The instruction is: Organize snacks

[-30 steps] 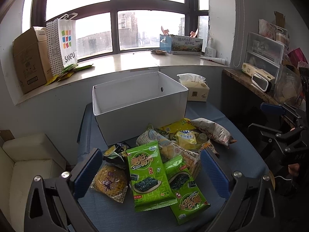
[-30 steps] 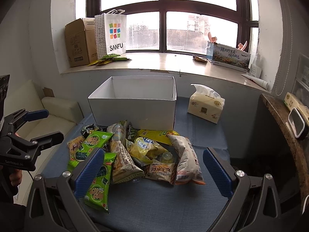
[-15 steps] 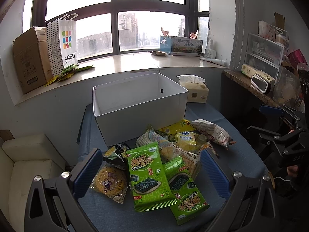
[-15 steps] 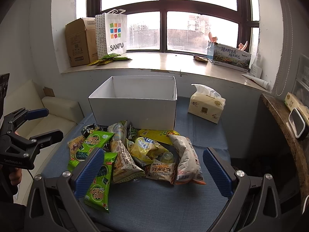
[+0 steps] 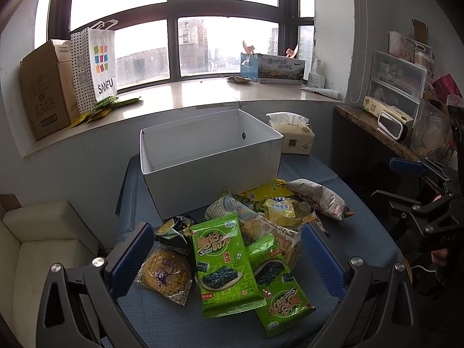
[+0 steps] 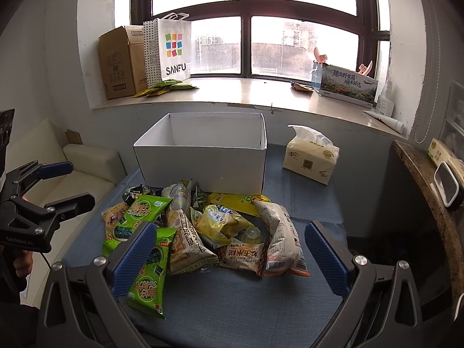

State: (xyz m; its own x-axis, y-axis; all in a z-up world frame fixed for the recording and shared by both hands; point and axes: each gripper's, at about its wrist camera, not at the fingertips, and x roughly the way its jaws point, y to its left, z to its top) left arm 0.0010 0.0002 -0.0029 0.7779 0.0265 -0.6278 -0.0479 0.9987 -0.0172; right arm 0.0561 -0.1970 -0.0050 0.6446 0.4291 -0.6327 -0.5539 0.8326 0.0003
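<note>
A pile of snack bags lies on the blue table [image 5: 362, 240] in front of an open, empty white box [image 5: 211, 168], also in the right wrist view [image 6: 203, 162]. Two green seaweed packs [image 5: 223, 264] lie nearest in the left wrist view, beside a round yellow cracker pack [image 5: 165, 272]. Yellow bags [image 6: 220, 220] and a long beige bag [image 6: 281, 237] lie mid-pile. My left gripper [image 5: 226, 264] is open, above the near green packs. My right gripper [image 6: 229, 261] is open, above the pile's front edge. Each shows in the other's view, left [image 6: 46, 191] and right [image 5: 417, 191].
A tissue pack [image 6: 310, 159] stands right of the box. The window sill [image 6: 246, 92] holds a cardboard box [image 6: 121, 63], a SANFU bag [image 6: 171, 52] and a printed carton [image 6: 345, 85]. A white sofa [image 5: 37, 249] is left, a cluttered stone counter [image 5: 385, 133] right.
Both grippers have drifted only slightly; the scene sits a touch lower in the left wrist view. Nothing was picked up or moved.
</note>
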